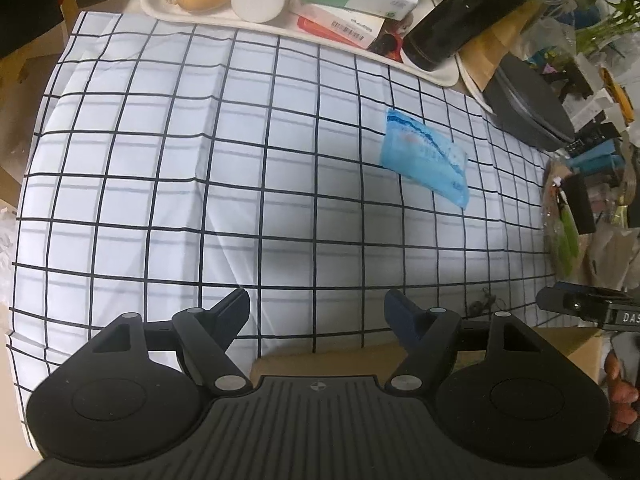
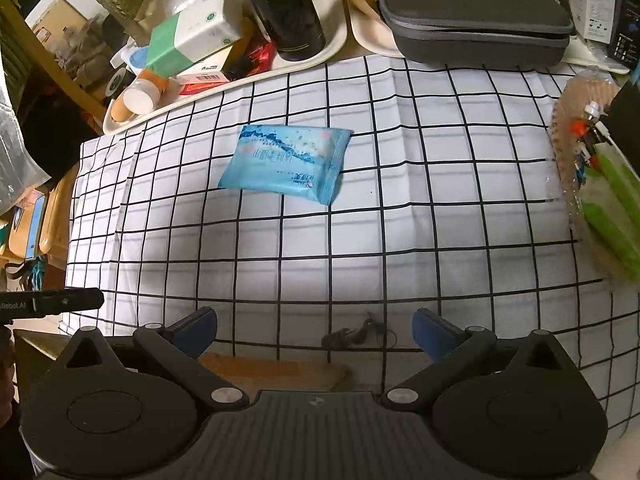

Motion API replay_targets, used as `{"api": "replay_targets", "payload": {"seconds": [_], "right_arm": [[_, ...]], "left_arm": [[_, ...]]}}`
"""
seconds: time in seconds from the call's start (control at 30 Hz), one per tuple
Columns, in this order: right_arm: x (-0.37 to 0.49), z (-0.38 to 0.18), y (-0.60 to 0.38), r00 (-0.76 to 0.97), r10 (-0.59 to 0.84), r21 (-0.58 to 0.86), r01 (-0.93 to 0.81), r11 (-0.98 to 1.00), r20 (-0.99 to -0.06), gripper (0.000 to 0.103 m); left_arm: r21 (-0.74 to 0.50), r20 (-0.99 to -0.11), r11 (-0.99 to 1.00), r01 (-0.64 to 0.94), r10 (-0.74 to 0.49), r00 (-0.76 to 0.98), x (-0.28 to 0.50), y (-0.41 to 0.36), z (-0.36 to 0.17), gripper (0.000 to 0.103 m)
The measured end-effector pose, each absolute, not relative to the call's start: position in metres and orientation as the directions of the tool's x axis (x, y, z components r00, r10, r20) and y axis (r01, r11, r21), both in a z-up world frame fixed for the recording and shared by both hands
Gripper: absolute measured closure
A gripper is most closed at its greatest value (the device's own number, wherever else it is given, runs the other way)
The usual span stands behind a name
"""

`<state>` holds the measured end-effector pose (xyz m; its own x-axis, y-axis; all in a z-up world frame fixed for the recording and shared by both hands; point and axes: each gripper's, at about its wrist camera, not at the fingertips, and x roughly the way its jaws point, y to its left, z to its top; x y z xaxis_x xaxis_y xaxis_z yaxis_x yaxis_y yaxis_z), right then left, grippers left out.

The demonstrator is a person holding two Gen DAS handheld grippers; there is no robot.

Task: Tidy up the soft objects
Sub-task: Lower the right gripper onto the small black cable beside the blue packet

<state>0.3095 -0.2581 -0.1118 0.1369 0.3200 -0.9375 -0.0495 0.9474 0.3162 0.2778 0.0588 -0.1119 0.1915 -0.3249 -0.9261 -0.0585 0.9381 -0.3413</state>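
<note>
A soft blue packet (image 2: pixel 286 162) lies flat on a white checked cloth (image 2: pixel 400 240).
Both the left gripper (image 1: pixel 316 314) and the right gripper (image 2: pixel 316 330) hang open and empty. Far off, a white tray (image 2: pixel 224 88) holds boxes, beside a grey zip case (image 2: pixel 476 16).

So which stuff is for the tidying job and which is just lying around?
For the job:
blue soft packet
left hand-held gripper, open
right hand-held gripper, open

Just lying about:
black bottle
grey zip case
green and white box
checked cloth
</note>
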Motion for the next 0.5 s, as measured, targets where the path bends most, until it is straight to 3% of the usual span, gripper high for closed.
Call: {"api": "replay_targets", "payload": {"seconds": [0.5], "right_arm": [[0.3107, -0.1141, -0.2619, 0.144, 0.307, 0.306, -0.029, 0.951, -0.941, 0.0]], "left_arm": [[-0.347, -0.922, 0.937, -0.048, -0.332, 0.201, 0.2762, 0.0572, -0.1108, 0.029]]}}
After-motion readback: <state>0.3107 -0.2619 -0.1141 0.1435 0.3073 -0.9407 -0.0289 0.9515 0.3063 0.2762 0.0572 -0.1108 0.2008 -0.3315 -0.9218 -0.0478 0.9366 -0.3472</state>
